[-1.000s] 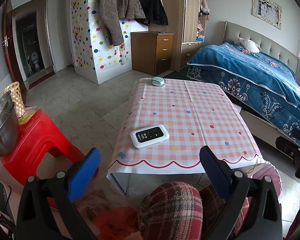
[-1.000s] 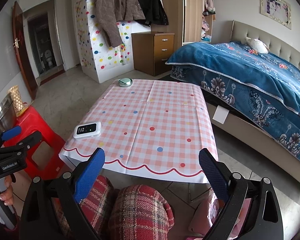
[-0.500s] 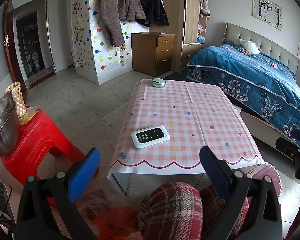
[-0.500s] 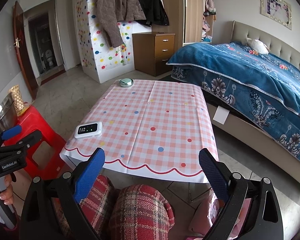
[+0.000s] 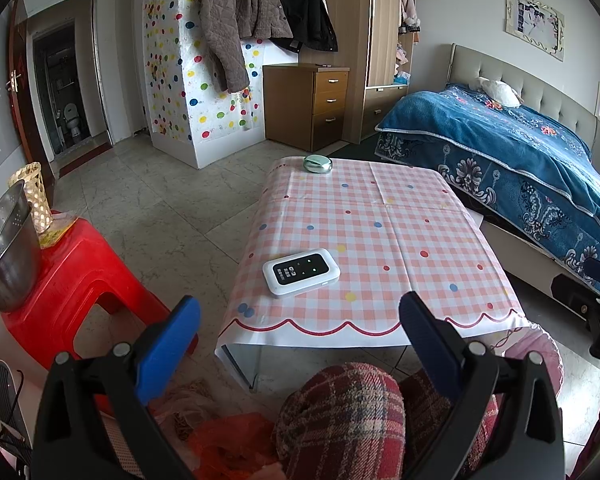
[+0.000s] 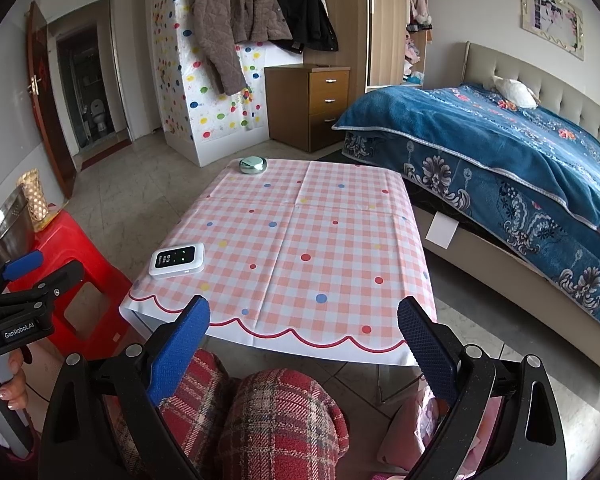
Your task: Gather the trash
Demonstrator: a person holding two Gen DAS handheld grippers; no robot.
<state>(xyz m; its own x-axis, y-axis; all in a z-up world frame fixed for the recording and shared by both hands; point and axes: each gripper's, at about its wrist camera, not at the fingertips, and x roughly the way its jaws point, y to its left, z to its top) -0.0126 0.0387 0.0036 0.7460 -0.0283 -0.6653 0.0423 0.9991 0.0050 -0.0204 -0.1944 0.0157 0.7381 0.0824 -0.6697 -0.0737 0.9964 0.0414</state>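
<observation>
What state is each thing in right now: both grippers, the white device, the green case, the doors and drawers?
left gripper: open, empty, short of the table
right gripper: open, empty, at the table's near edge
white device: flat on the tablecloth, screen lit
green case: shut, at the table's far edge
room door: open
dresser drawers: all shut
steel bowl: tilted on the red stool

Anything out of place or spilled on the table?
Nothing spilled or damaged. The table holds only a white device near the front left corner, lying slightly askew to the edge, and a small green case at the far edge. No trash shows on it. Both grippers, left and right, are open and empty.
</observation>
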